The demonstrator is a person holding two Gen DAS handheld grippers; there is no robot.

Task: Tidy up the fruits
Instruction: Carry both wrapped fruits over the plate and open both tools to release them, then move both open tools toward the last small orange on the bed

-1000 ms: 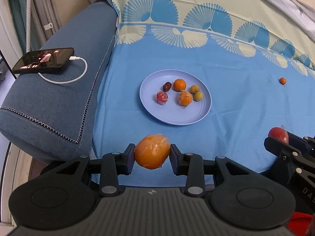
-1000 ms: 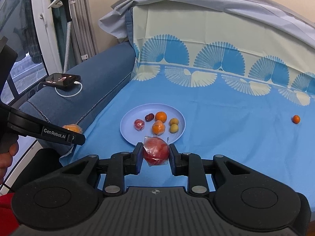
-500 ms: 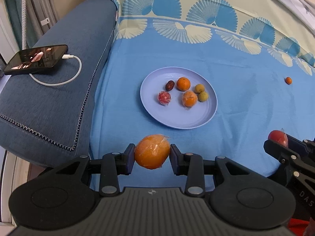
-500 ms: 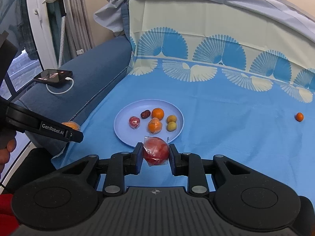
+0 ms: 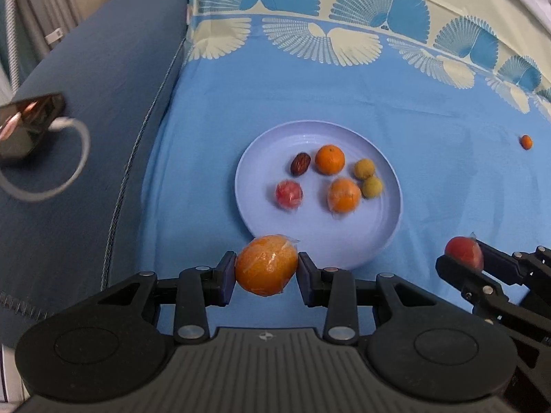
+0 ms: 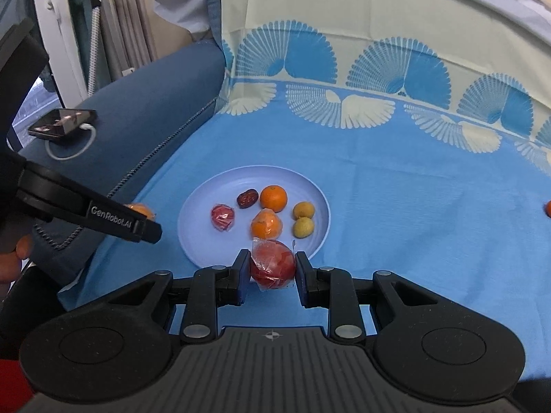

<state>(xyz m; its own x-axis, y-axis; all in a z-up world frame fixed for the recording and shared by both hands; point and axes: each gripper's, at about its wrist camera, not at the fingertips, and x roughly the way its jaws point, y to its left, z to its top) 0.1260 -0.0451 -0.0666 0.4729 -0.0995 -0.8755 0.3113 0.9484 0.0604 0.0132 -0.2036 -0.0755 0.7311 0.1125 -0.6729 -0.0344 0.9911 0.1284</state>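
Note:
My left gripper [image 5: 266, 266] is shut on a plastic-wrapped orange [image 5: 266, 265], held just before the near rim of the pale blue plate [image 5: 261, 172]. My right gripper [image 6: 272, 265] is shut on a wrapped red fruit [image 6: 272, 264], also at the plate's [image 6: 196, 213] near rim. The plate holds several fruits: a date [image 5: 300, 164], an orange [image 5: 330, 159], a wrapped orange [image 5: 343, 195], a wrapped red fruit [image 5: 288, 195] and two yellow-green fruits [image 5: 364, 168]. The right gripper also shows in the left wrist view [image 5: 463, 258].
A small orange fruit [image 5: 526, 141] lies alone on the blue cloth at the far right. A phone [image 6: 62, 122] with a white cable rests on the dark blue sofa arm [image 5: 86, 120] to the left. The patterned cloth rises up the backrest behind.
Both grippers have moved forward toward the plate with their fruits still held; the plate now looks larger and closer in both views.

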